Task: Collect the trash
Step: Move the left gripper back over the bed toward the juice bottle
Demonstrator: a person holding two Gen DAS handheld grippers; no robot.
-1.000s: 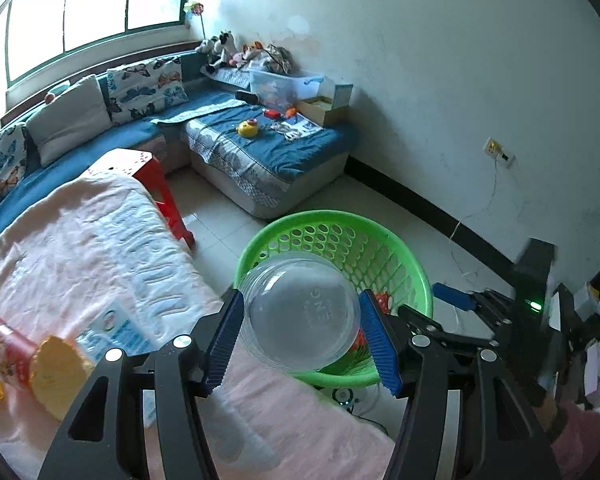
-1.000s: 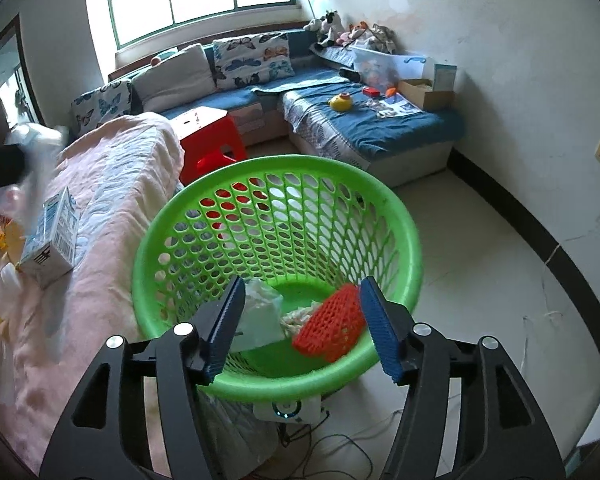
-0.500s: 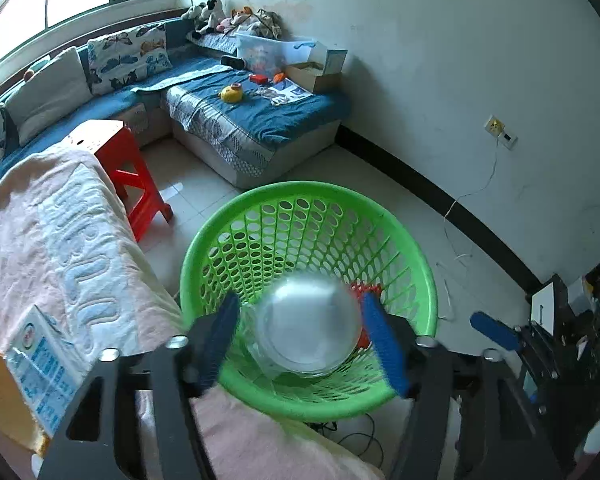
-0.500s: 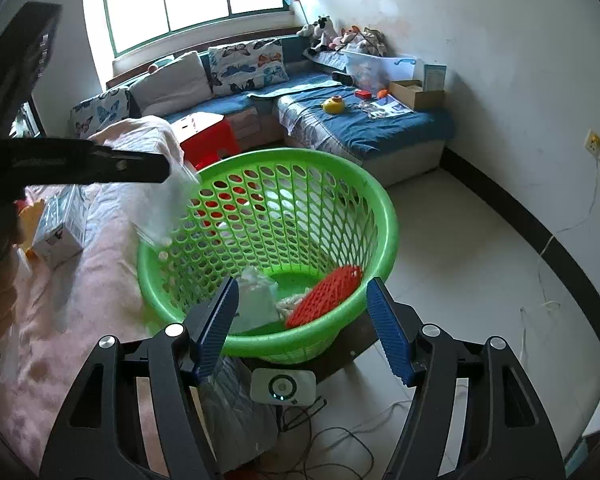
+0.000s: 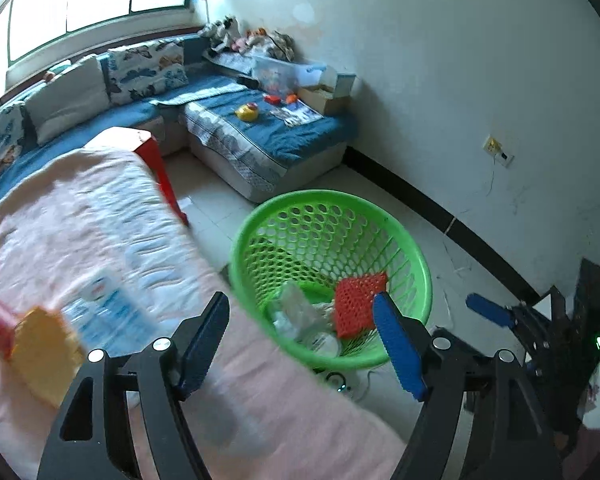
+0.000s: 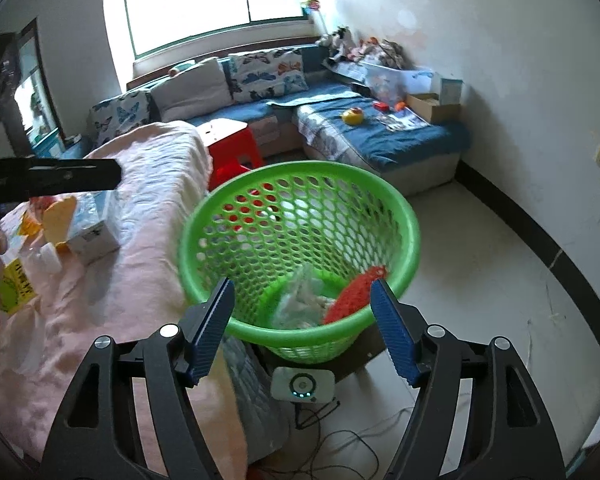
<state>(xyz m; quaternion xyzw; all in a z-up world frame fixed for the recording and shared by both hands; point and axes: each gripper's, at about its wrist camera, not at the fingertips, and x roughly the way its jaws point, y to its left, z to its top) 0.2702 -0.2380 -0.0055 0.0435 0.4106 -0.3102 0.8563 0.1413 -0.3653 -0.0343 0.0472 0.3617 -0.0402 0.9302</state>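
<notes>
Left tongs [image 5: 302,330] gape wide, empty; right tongs [image 6: 302,320] have just been opening, nothing between them. Green basket [image 6: 236,192] sits beside the pink-covered bench [image 6: 140,280] for easy drops; milk carton [image 6: 94,226] and wrappers [image 6: 16,280] lie uncollected there.

Daylight glares through the window [image 6: 212,0]; bed [image 5: 100,240] motion-blurred (fisheye edges bend).

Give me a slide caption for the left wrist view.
Open left claw, nothing between its fingers, above the green basket holding collected trash.
</notes>
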